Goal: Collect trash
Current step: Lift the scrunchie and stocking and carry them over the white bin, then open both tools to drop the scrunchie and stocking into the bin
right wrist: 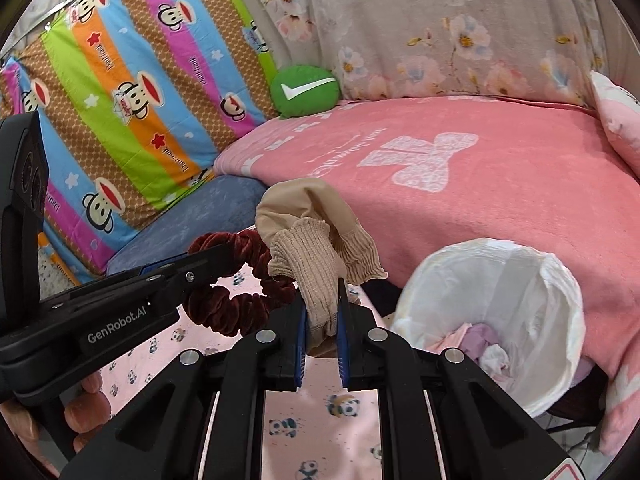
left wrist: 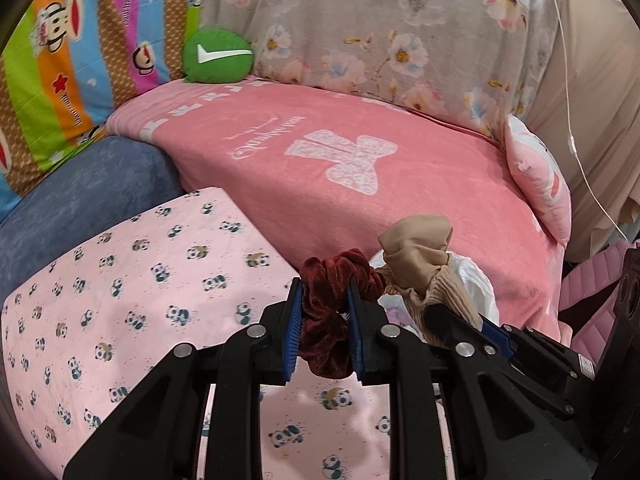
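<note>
My left gripper (left wrist: pixel 325 286) is shut on a dark red velvet scrunchie (left wrist: pixel 332 320), held above the panda-print sheet (left wrist: pixel 140 280). It also shows in the right wrist view, where the scrunchie (right wrist: pixel 240 308) hangs from the left gripper's fingers (right wrist: pixel 208 260). My right gripper (right wrist: pixel 322 284) is shut on a beige sock (right wrist: pixel 316 264), which also shows in the left wrist view (left wrist: pixel 416 256). A bin lined with a white bag (right wrist: pixel 552 312) stands to the right, below the bed edge, with crumpled paper and cloth inside.
A pink blanket (right wrist: pixel 460 200) covers the bed. A green round cushion (right wrist: pixel 306 90), a striped monkey-print pillow (right wrist: pixel 120 100), a floral cover (right wrist: pixel 440 32), a blue cushion (right wrist: pixel 200 216) and a pink pillow (right wrist: pixel 616 120) lie around it.
</note>
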A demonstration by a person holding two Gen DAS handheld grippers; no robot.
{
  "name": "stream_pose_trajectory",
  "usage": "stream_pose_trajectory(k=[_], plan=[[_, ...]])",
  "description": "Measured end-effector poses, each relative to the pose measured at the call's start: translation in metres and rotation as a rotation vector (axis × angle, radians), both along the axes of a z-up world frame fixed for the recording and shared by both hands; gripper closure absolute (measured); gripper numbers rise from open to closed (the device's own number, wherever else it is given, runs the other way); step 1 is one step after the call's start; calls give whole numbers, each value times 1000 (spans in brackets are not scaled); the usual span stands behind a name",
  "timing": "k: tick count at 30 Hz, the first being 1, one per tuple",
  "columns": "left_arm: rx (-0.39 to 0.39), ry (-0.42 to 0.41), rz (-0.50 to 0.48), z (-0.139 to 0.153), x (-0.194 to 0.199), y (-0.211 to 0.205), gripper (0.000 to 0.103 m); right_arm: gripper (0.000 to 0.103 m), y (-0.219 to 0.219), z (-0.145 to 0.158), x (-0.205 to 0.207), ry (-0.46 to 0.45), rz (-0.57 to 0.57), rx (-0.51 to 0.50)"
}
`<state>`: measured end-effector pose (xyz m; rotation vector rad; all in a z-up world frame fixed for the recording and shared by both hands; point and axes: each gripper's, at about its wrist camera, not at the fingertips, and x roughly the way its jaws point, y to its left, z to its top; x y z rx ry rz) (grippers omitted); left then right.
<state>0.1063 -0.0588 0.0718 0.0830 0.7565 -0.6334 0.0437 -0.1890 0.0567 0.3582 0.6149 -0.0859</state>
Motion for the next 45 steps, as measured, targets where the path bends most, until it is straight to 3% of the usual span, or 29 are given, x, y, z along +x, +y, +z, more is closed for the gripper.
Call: stream_pose_trajectory(k=[23,40,45], plan=[[101,-3,-178,-13,-32,-102,83,90,-95,-23,-54,1,-174,72],[130,37,-212,-36,-29,-128,80,90,-123,-46,-56,50,-230,114],[119,60,-205,-40,-23,-132,73,89,-129,-54,-52,69,-237,120]])
